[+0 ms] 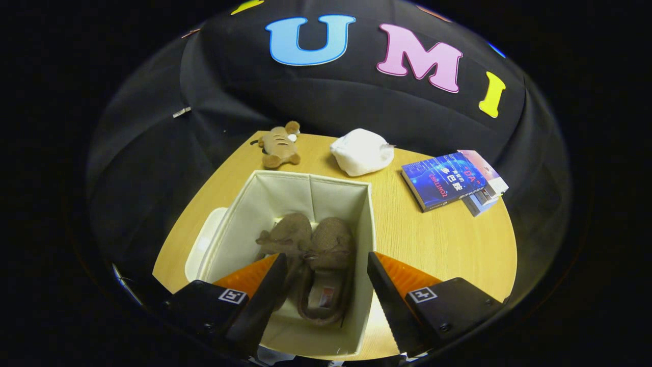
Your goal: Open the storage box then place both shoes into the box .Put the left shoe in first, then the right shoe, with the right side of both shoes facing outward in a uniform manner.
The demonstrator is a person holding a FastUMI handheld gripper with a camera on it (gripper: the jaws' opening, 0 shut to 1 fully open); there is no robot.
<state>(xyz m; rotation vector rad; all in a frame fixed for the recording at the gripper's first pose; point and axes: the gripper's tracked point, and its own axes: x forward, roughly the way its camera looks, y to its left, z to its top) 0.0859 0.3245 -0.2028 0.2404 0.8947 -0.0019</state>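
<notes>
Cream fabric storage box (pixel 265 201), lid off, on round wooden table (pixel 438 239): holds two brown suede shoes (pixel 310 255) side by side. Gripper (pixel 323 285): fingers spread wide above the box, grasping nothing.

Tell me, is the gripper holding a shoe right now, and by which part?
Nothing is held. The gripper is open above the storage box, fingers spread apart and pressing on nothing. Both shoes lie side by side inside the box.
</notes>
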